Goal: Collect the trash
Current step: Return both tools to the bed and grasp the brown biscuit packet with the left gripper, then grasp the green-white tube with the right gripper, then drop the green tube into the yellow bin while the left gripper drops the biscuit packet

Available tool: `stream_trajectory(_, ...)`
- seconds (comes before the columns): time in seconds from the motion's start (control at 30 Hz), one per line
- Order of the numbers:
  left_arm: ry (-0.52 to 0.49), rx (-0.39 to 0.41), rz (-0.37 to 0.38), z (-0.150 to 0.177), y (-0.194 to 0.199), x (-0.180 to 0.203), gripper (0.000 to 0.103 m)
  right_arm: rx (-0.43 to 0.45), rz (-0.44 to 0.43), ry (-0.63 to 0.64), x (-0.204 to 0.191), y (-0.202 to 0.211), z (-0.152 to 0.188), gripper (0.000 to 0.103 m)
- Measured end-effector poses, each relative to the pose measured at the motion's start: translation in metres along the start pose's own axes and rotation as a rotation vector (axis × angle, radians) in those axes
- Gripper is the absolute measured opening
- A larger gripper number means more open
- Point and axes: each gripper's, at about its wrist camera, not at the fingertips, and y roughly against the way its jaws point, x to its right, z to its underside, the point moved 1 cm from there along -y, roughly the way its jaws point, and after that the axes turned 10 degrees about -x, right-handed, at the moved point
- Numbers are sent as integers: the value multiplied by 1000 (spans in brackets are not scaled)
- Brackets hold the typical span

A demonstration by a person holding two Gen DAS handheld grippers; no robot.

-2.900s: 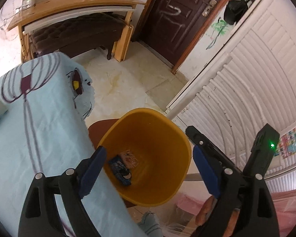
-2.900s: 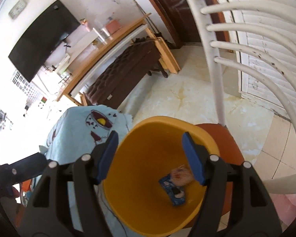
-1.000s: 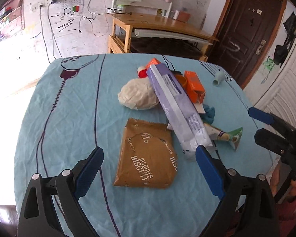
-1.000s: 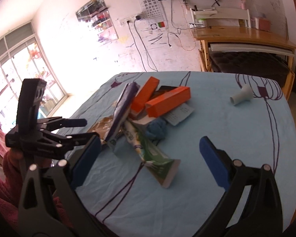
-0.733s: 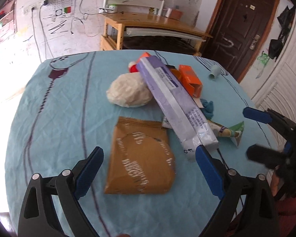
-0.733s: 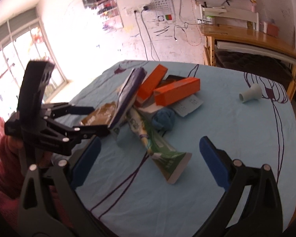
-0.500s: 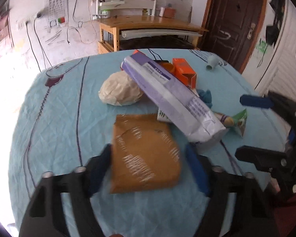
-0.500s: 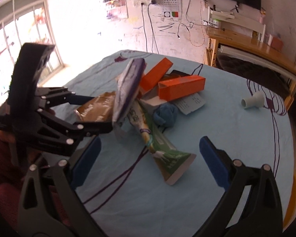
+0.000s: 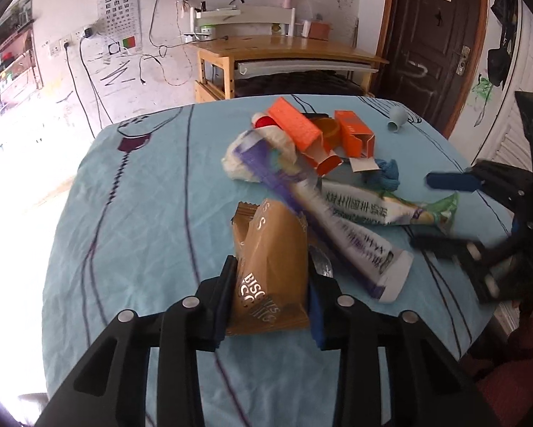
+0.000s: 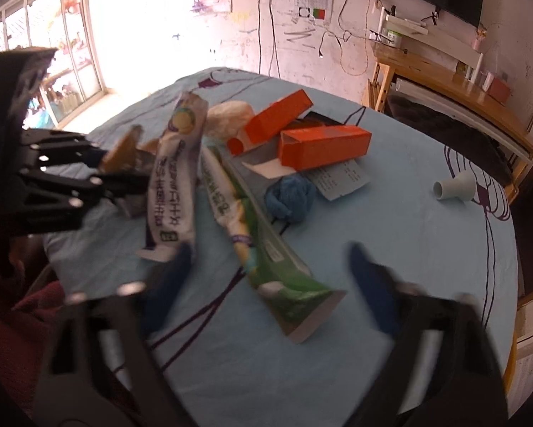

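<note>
Left gripper pinching the brown biscuit wrapper; right gripper closing over the green wrapper's end.

The brown biscuit wrapper [image 9: 270,267] sits at the near edge of the trash pile on the blue tablecloth [image 9: 141,213], buckled upward between the pads of the left gripper [image 9: 271,302], whose jaws are closing and already press both its sides. The left gripper tilts steeply down toward the cloth. Just right of the biscuit wrapper lies the purple-and-white wrapper [image 9: 323,220], and beyond that the green wrapper [image 10: 266,249], with two orange boxes [image 10: 323,146], a blue rag [image 10: 289,195] and a white crumpled bag [image 9: 245,167] behind. The right gripper [image 10: 266,284], blurred and angled downward, has its jaws closing around the green wrapper's near end, not visibly pressing it. A grey tube piece [image 10: 455,186] lies well apart from the pile.
</note>
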Motion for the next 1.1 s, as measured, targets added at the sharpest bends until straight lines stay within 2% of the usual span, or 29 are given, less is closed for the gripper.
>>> stream_trajectory(0.1,18,3,-3,2,3,-7,31,-26,23,17,-1,-7,-2,51)
stream_trajectory(0.3,74,12,-4,2,8,-25,30,-51,-1,37,-3,-13,-1,39)
stream_trajectory(0.5,88,36,-7,3,20,-29,30,-38,-18,28,-7,-3,9,37)
stream_trajectory(0.7,88,76,-15,3,37,-26,30,35,-92,-27,2,22,17,37)
stream_trajectory(1.1,41,159,-14,-8,71,-7,30,144,-31,-233,76,58,29,37)
